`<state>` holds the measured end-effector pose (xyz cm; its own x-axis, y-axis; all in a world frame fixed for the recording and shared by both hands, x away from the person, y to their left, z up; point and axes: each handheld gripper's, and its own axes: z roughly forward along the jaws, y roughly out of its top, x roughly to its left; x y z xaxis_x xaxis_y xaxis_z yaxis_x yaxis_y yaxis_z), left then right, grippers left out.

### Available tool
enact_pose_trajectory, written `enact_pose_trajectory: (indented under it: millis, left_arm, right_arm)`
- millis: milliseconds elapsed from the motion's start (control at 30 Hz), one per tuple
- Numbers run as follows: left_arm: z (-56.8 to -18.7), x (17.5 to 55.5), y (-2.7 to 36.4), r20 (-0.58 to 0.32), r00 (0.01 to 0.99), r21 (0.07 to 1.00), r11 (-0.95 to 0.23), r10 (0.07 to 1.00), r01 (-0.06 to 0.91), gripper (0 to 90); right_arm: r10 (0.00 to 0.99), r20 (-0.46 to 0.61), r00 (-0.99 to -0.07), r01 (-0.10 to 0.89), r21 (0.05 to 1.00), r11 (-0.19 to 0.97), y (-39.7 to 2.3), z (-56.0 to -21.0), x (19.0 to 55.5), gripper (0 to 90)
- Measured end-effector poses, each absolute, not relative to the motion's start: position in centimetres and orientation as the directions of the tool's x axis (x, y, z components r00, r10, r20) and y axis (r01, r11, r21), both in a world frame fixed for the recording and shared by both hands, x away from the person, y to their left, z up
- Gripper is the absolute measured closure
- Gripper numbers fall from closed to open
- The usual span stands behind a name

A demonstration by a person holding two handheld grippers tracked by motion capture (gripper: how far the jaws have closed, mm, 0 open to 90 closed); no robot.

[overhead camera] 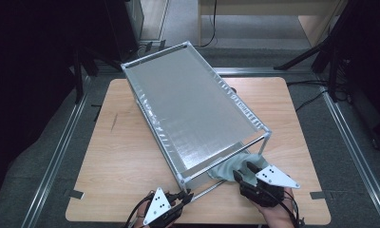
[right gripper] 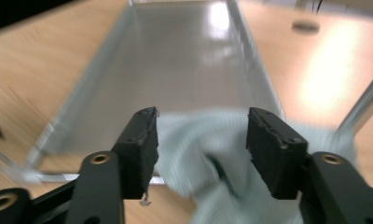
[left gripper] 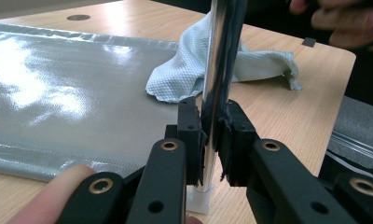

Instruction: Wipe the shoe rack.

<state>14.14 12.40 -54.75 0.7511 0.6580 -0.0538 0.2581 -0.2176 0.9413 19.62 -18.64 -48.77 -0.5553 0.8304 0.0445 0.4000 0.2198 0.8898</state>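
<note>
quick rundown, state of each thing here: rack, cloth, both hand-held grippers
rack: upright on the table, silver liner sheets stretched flat
cloth: crumpled on the lower liner at the rack's near end
left hand-held gripper: shut on the rack's chrome post
right hand-held gripper: open over the cloth

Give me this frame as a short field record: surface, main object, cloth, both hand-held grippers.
surface: wooden table
main object: metal-framed rack with silver fabric shelves, set diagonally
cloth: pale blue-green cloth, crumpled on the table at the rack's near right end
left hand-held gripper: shut on the rack's chrome upright post
right hand-held gripper: jaws open, either side of the cloth, pads not pressing it
</note>
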Motion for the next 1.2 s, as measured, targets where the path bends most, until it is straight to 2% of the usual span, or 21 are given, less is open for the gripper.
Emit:
enact_pose_trajectory:
  millis: [133, 200, 333, 367, 400, 533, 600, 700, 767, 1033, 1200]
  left_arm:
    - [-54.8, 14.2, 12.3, -0.059, 0.751, 0.942, -0.212, 0.658, 0.26, 80.9]
    - [-54.8, 14.2, 12.3, -0.058, 0.75, 0.942, -0.213, 0.658, 0.259, 80.9]
    - [-54.8, 14.2, 12.3, -0.057, 0.749, 0.941, -0.215, 0.66, 0.261, 80.9]
    - [-54.8, 14.2, 12.3, -0.058, 0.75, 0.941, -0.214, 0.659, 0.261, 80.9]
    - [-54.8, 14.2, 12.3, -0.057, 0.75, 0.941, -0.215, 0.659, 0.26, 80.9]
    - [-54.8, 14.2, 12.3, -0.056, 0.751, 0.941, -0.217, 0.658, 0.26, 80.8]
    - [-54.8, 14.2, 12.3, -0.052, 0.751, 0.941, -0.22, 0.658, 0.258, 80.8]
    - [-54.8, 14.2, 12.3, -0.052, 0.751, 0.941, -0.22, 0.659, 0.258, 80.9]
    - [-54.8, 14.2, 12.3, -0.053, 0.751, 0.941, -0.219, 0.658, 0.259, 80.9]
    - [-54.8, 14.2, 12.3, -0.058, 0.751, 0.941, -0.214, 0.658, 0.261, 80.9]
    - [-54.5, 14.3, 12.6, -0.071, 0.746, 0.941, -0.203, 0.663, 0.269, 79.1]
  right_arm:
    - [0.854, -0.025, -0.519, 0.372, 0.893, 0.252, -17.4, -49.1, 19.9, 28.5]
    - [0.87, -0.061, -0.489, 0.398, 0.872, 0.285, -16.8, -50.5, 20.9, 26.4]
    - [0.895, -0.045, -0.443, 0.465, 0.842, 0.273, -16.8, -52.3, 22.4, 28.0]
    - [0.908, -0.035, -0.418, 0.53, 0.803, 0.275, -16.8, -53.4, 23.1, 32.5]
    - [0.908, -0.032, -0.417, 0.548, 0.788, 0.28, -16.7, -53.8, 23.2, 37.4]
    - [0.893, -0.018, -0.449, 0.555, 0.778, 0.295, -16.8, -54.2, 23.2, 68.7]
    - [0.911, -0.04, -0.412, 0.547, 0.788, 0.282, -17.2, -54.0, 23.4, 78.1]
    - [0.945, -0.067, -0.319, 0.52, 0.822, 0.234, -18.1, -53.9, 24.1, 80.5]
    - [0.95, -0.086, -0.301, 0.519, 0.821, 0.238, -18.4, -54.1, 24.6, 80.8]
    - [0.906, -0.059, -0.419, 0.528, 0.796, 0.296, -15.9, -54.7, 23.8, 80.8]
    - [0.873, -0.086, -0.479, 0.501, 0.791, 0.352, -13.4, -55.0, 22.4, 80.7]
